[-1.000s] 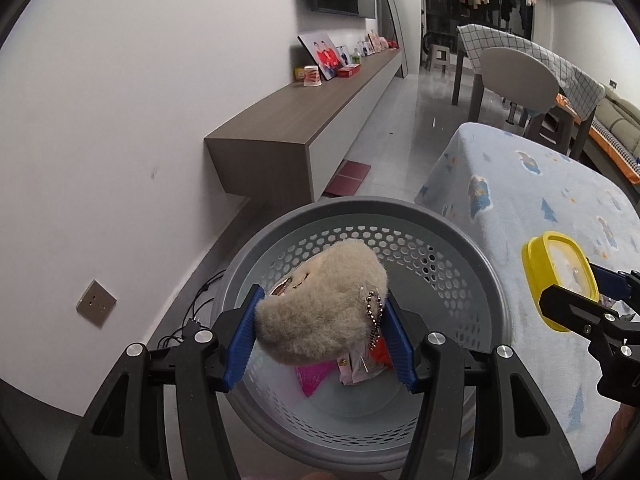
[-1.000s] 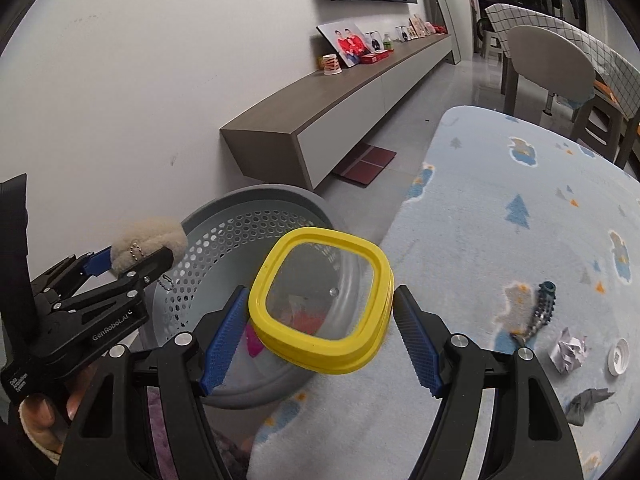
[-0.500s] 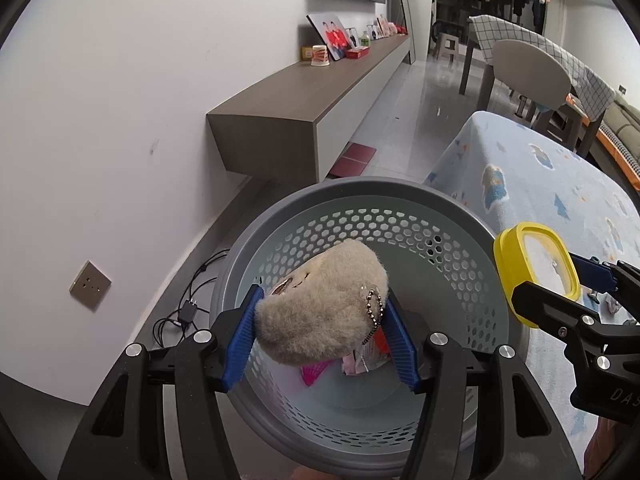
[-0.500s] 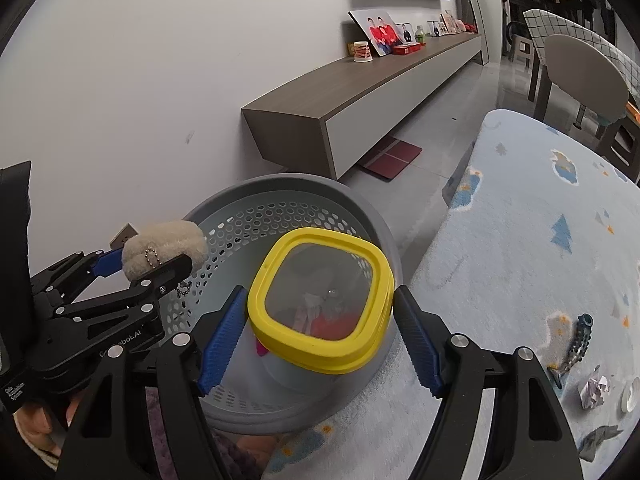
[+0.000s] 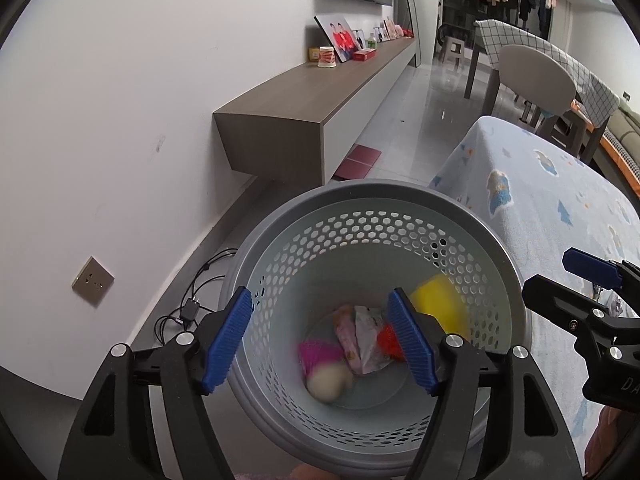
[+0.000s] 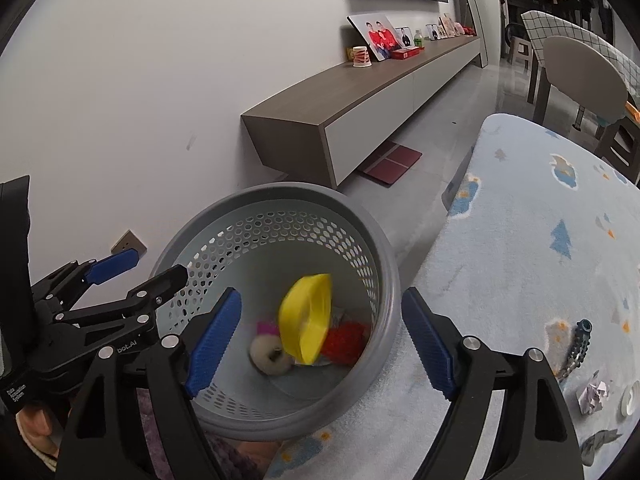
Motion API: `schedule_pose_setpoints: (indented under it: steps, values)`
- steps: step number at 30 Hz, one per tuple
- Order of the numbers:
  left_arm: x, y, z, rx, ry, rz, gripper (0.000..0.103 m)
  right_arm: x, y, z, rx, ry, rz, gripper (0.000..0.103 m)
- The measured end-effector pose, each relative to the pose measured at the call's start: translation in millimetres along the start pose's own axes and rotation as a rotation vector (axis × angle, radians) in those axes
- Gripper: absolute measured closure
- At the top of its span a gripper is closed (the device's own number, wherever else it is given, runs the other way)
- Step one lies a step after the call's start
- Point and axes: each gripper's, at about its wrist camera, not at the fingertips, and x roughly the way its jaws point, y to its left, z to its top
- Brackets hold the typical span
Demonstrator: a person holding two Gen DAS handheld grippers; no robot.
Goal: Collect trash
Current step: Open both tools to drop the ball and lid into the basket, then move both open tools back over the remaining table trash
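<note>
Left wrist view: left gripper (image 5: 320, 336) hangs over the round grey perforated plastic basket (image 5: 304, 216), blue pads spread, jaws have just been opening, nothing between them. The beige fluffy plush keychain (image 5: 326, 384) lies blurred near the basket floor, next to a pink wrapper (image 5: 316, 354), a white snack packet (image 5: 368, 340) and a red crumpled bit (image 5: 387, 341). The yellow-rimmed square plastic lid (image 5: 438, 308) is a blur against the right inner wall, probably dropping. Right gripper (image 5: 560, 272) shows at the right edge, above the pale blue patterned table cover (image 5: 560, 200)

Right wrist view: right gripper (image 6: 322, 342) also spread and empty, jaws just been opening, the lid (image 6: 306, 318) on edge inside the basket (image 6: 276, 196), blurred, apart from both pads. Plush (image 6: 269, 354) low in the basket beside it. Left gripper (image 6: 138, 268) empty over the left rim

Step looks like release into the basket; to do it well, keep both sets of jaws wide and over the opening until both items settle, then lift clear of the rim. More trash waits on the cover: dark toothed clip (image 6: 578, 344), crumpled paper (image 6: 594, 394), small white cap (image 6: 629, 400), grey scrap (image 6: 598, 442)
</note>
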Motion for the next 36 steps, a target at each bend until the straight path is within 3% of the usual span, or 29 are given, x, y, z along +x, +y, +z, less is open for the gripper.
schedule_pose_setpoints:
  steps: [36]
  values:
    - [-9.9, -0.3, -0.6, 0.015, -0.025, -0.002, 0.029, -19.1, 5.5, -13.4, 0.036, -0.02, -0.04, 0.024]
